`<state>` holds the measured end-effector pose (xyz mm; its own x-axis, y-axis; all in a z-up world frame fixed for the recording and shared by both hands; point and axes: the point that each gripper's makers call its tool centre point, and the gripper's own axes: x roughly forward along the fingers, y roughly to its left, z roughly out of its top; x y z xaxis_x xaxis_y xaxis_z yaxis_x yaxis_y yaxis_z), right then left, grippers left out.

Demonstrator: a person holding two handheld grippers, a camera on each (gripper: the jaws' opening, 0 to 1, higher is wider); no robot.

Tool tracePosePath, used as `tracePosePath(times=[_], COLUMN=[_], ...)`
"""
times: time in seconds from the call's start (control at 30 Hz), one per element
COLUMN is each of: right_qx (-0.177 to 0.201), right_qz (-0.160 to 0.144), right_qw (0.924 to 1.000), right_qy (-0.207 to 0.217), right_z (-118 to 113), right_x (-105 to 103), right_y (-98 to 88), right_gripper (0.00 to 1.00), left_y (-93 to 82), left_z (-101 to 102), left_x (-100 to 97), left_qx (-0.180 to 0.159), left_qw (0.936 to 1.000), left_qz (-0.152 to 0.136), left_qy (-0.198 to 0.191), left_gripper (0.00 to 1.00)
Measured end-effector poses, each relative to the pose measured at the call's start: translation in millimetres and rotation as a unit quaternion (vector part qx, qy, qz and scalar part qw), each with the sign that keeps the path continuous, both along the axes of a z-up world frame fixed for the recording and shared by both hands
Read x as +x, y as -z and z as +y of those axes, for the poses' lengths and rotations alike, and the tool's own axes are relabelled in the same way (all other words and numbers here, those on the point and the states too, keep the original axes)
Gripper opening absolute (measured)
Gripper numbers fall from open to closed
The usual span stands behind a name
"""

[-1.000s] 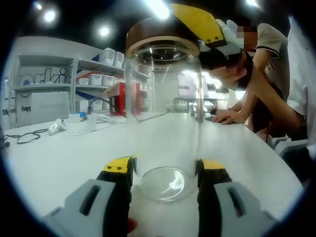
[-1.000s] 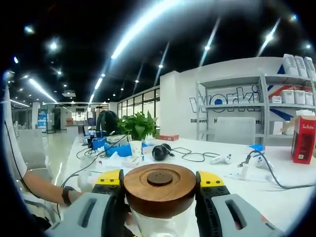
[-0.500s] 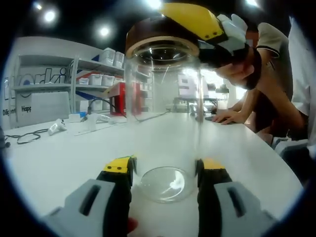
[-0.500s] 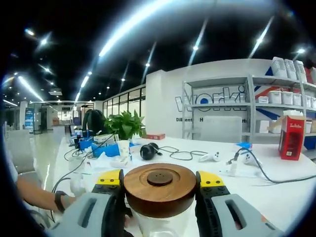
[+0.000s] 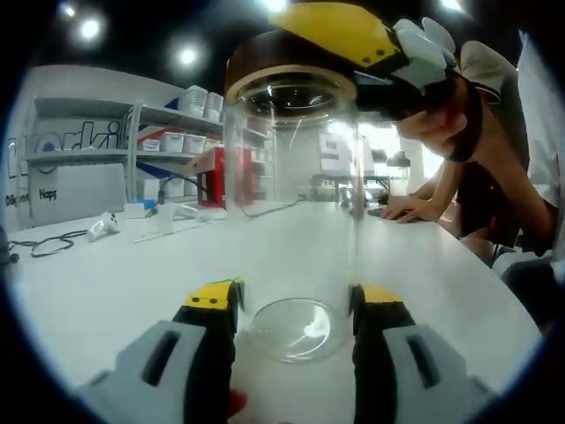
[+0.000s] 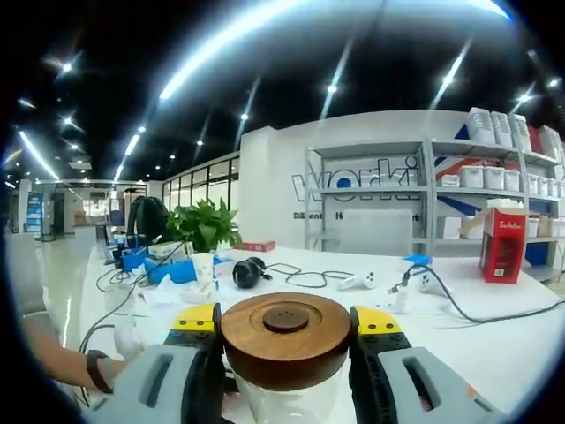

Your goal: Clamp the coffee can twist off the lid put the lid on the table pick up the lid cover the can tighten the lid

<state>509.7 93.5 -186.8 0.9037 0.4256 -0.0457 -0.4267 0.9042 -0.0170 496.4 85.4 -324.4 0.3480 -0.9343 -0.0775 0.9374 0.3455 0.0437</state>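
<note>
Left gripper view: the clear glass can (image 5: 291,221) is clamped at its base between the left claw (image 5: 294,305) jaws. Its round wooden lid (image 6: 285,338) is gripped between the right claw (image 6: 287,329) jaws.

White table (image 5: 115,283) is carrying everything here. Clear glass can (image 5: 291,221) is standing upright on it, base resting right on the surface. In left gripper view, a white controller (image 5: 101,225) & black cable (image 5: 44,245) are lying toward far left edge, red box (image 5: 216,177) is standing further back. In right gripper view, black headphones (image 6: 246,272), potted plant (image 6: 205,231), red carton (image 6: 497,245), cables & blue items (image 6: 146,263) are sitting on tabletop.
</note>
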Motion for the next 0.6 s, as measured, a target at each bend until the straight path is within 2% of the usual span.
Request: tracePosePath(times=[0.37, 0.6], right_qx=[0.003, 0.004], right_qz=[-0.004, -0.010], right_qw=[0.9998, 0.9987], right_qy=[0.022, 0.051], right_z=[-1.1, -1.5], right_x=[-1.0, -2.1], right_y=[-0.3, -0.9], right_gripper=[0.52, 0.52], left_y=[0.2, 0.2], left_z=[-0.1, 0.2], left_x=[0.8, 1.3], left_qx=[0.000, 0.000], left_qw=[1.0000, 1.0000], left_qz=[0.000, 0.001], left_qy=[-0.001, -0.001], left_gripper=[0.42, 0.42])
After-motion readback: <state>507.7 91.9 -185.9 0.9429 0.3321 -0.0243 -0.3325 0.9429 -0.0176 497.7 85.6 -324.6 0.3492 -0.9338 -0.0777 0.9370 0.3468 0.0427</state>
